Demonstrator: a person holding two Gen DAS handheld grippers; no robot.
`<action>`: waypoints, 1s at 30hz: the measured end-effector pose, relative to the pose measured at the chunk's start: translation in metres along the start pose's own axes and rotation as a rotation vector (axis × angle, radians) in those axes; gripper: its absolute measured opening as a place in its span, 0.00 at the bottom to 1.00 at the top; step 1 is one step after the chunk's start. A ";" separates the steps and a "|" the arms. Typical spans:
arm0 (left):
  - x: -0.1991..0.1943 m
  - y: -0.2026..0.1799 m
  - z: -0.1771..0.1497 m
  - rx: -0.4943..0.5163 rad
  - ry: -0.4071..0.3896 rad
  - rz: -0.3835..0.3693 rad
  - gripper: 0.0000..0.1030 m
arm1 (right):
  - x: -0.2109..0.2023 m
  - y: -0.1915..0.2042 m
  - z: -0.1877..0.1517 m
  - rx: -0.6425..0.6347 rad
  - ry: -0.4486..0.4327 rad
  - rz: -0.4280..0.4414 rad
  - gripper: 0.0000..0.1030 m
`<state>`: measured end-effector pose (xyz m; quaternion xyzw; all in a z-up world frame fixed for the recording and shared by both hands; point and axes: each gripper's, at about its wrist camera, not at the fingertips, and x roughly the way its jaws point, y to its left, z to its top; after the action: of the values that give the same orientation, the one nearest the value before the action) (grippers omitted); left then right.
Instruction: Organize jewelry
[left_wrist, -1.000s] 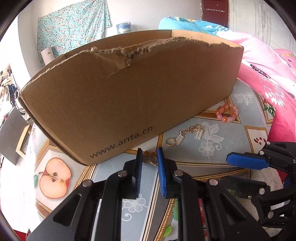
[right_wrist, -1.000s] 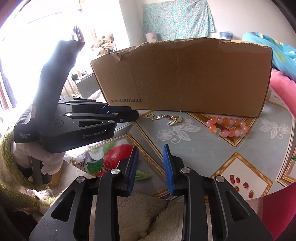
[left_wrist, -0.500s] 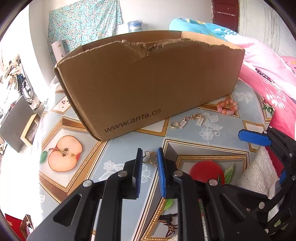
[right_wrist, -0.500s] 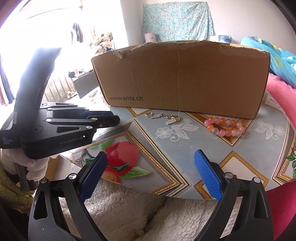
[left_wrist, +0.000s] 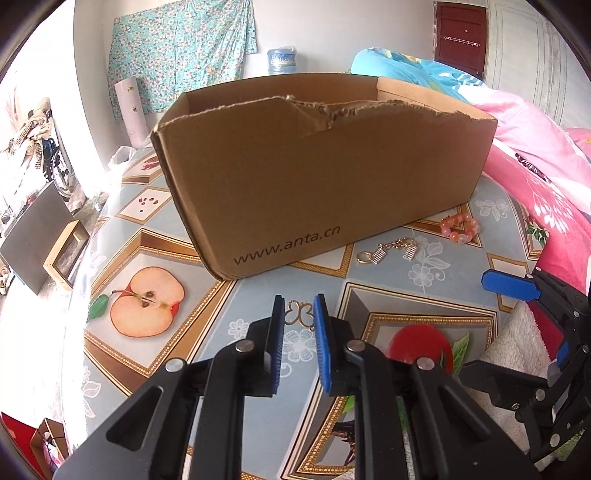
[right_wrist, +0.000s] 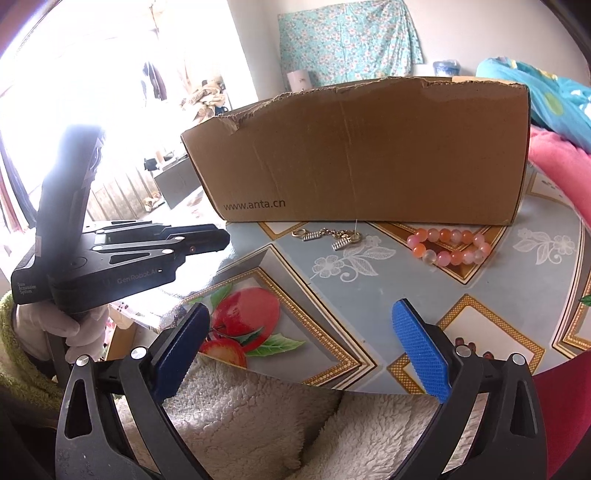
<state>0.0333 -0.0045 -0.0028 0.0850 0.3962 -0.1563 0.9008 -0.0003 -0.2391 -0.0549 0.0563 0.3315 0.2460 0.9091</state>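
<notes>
My left gripper is clamped on a thin gold butterfly charm, pinched only at its wings between the blue pads, just off the cloth at the box's near corner. My right gripper has just been opening and now stands wide with nothing between the pads, low over the table's near edge.

The charm is slight and the hold is shallow, so I think it could twist or slip out on the way up, dropping to the table or over the edge. The box has a tall, torn front wall; carried too low, I would knock the charm against that rim.

From here the box's floor is hidden, so I cannot tell what is in it. Outside it, at about 1 o'clock from my left gripper, the gold chain lies just by the wall, with the bead bracelet further right.
</notes>
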 end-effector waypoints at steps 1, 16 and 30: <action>0.000 0.001 0.000 -0.004 -0.001 0.000 0.14 | -0.001 0.000 0.000 0.001 -0.001 0.002 0.92; 0.000 0.010 0.000 -0.022 -0.009 0.000 0.14 | -0.011 0.009 0.010 -0.012 0.008 -0.071 0.68; 0.002 0.020 0.001 -0.042 -0.017 -0.023 0.14 | 0.024 0.007 0.052 -0.050 0.061 -0.175 0.20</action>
<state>0.0420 0.0137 -0.0027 0.0599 0.3927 -0.1591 0.9038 0.0453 -0.2187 -0.0264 -0.0033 0.3566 0.1755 0.9176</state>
